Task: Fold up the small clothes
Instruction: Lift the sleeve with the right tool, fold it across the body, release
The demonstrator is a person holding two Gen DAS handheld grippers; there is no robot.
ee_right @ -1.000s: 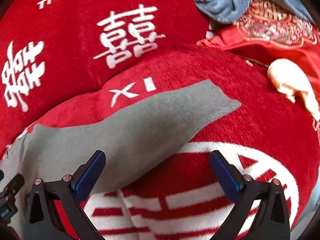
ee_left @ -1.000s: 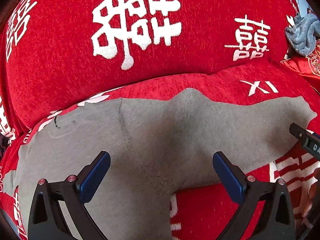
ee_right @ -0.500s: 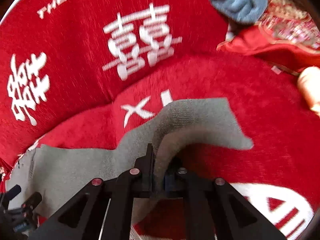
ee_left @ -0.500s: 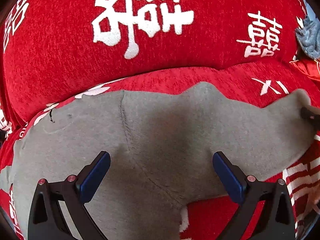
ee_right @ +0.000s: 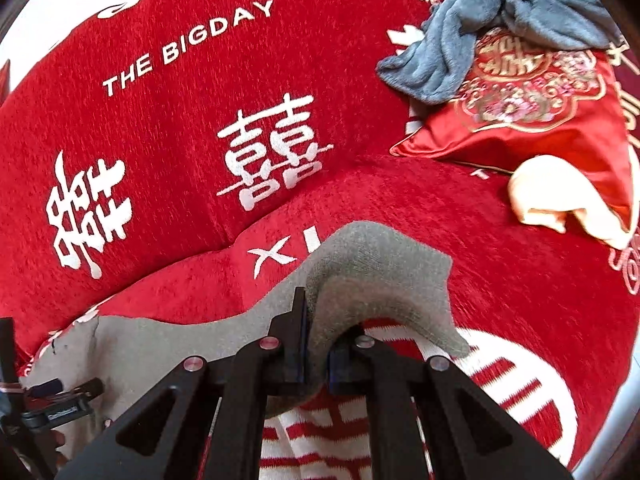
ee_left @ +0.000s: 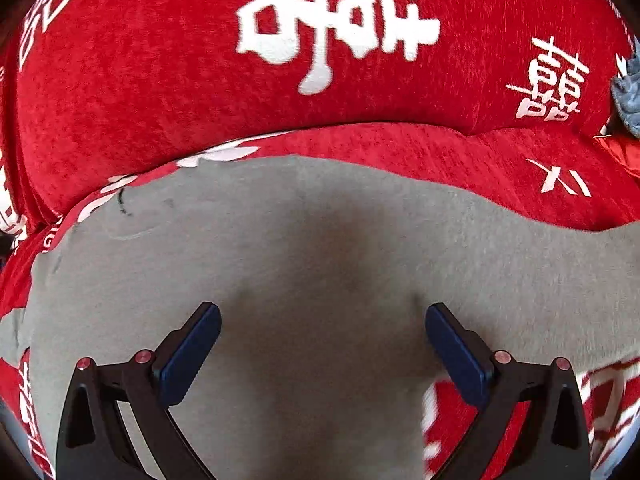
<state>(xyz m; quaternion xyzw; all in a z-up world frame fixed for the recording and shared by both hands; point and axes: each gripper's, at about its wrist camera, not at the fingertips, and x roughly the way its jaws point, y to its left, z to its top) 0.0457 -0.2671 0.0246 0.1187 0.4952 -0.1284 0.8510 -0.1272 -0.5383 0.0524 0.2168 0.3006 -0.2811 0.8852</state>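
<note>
We find the grey garment [ee_left: 320,272] spread lengthwise across the red sofa cover [ee_left: 160,100]. The right gripper [ee_right: 316,344] pinches its sleeve end; the left gripper [ee_left: 322,344], fingers spread, hovers over its middle, grasping nothing.

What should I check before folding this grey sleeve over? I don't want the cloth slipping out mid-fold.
1. Right gripper shut on the sleeve: ok.
2. Sleeve end lifted off the red cover: ok.
3. Left gripper open, over the grey garment: ok.
4. Left pads pressing the garment down: cannot tell.
5. Garment body lying flat: ok, only slight wrinkles.
6. Blue-grey cloth and peach cloth away from the fold: ok.
</note>
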